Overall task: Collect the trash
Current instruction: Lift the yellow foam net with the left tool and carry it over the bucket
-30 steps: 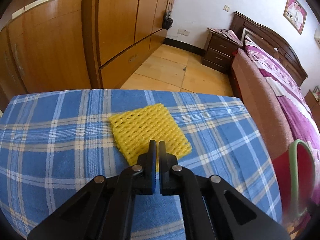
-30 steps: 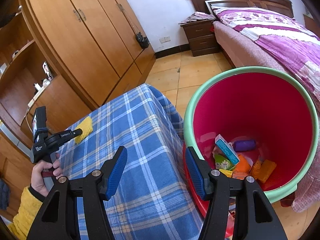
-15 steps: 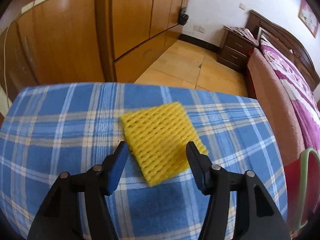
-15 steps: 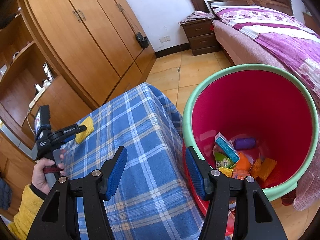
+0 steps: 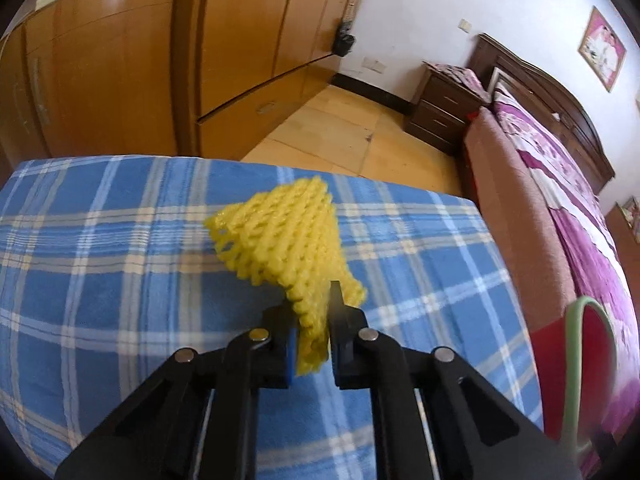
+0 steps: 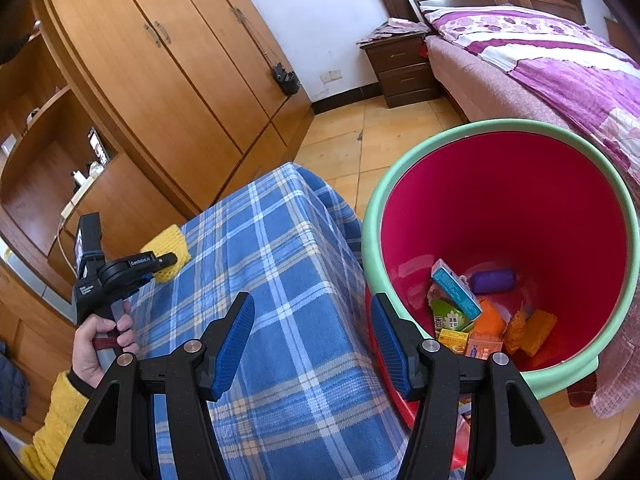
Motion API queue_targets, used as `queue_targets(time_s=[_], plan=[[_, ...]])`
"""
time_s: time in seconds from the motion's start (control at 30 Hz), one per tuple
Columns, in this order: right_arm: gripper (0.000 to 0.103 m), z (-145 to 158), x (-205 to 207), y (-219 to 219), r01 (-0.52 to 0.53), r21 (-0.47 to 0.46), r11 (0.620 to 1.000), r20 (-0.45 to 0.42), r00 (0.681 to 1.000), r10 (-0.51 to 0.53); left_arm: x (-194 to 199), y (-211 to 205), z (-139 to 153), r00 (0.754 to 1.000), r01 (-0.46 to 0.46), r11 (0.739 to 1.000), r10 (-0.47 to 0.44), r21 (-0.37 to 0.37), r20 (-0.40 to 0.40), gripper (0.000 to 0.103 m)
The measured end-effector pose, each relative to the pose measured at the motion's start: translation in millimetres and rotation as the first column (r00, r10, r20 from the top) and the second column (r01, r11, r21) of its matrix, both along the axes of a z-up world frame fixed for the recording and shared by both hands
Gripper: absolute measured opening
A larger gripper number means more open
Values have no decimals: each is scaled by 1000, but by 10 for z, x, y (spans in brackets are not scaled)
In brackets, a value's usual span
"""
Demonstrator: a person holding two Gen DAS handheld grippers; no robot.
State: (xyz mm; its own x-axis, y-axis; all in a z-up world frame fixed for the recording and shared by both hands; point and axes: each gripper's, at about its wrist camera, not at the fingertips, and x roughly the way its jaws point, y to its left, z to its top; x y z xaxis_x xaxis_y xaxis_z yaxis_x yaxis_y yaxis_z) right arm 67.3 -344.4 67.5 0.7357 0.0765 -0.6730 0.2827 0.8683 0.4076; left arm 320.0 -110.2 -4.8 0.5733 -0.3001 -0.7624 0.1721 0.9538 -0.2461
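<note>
A yellow foam net sleeve [image 5: 280, 236] is pinched at its near corner by my left gripper [image 5: 312, 340], which is shut on it; its far end is lifted off the blue plaid cloth [image 5: 100, 280]. The net also shows in the right wrist view [image 6: 170, 242], with the left gripper [image 6: 166, 259] on it. My right gripper [image 6: 312, 340] is open and empty, hovering between the table's edge and the red bin with a green rim [image 6: 496, 128]. The bin holds several cartons and wrappers [image 6: 456, 292].
The plaid-covered table [image 6: 280, 280] stands beside the bin. Wooden wardrobes [image 6: 168, 72] line the left side. A bed with a purple cover [image 6: 560, 64] and a nightstand [image 6: 400, 68] are at the right. Tiled floor [image 5: 340, 136] lies beyond the table.
My left gripper opened around the net's near corner, then shut on it and raised it, so the net folds upward. My right gripper held still, open.
</note>
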Motion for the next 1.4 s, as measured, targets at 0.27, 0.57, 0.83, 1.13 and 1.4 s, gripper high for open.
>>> queue_targets(time_s=[0.27,0.57,0.83,1.13,1.4], plan=[[62,48,-117,-31,20,0,1000,16,1000,-20,-417,-174,204,994,108,992,-107,-58,22,10],[62,76,-377,-114,65,0,998,32,997,-65,-1053,-476,557,968,247,961,-239,-121,79,10],[62,79,-663,-330,142,-15,990,32,989,-141,-1479,-978,774,924,378,915,-364,-145,115,10],[62,26,-933,-635,223,-22,975,31,974,-223,-1733,-1564,707,877,480,869,-472,-120,91,10],[62,-64,-1064,-873,273,2,962,20,962,-273,-1811,-2126,562,820,572,818,-569,-56,69,10]])
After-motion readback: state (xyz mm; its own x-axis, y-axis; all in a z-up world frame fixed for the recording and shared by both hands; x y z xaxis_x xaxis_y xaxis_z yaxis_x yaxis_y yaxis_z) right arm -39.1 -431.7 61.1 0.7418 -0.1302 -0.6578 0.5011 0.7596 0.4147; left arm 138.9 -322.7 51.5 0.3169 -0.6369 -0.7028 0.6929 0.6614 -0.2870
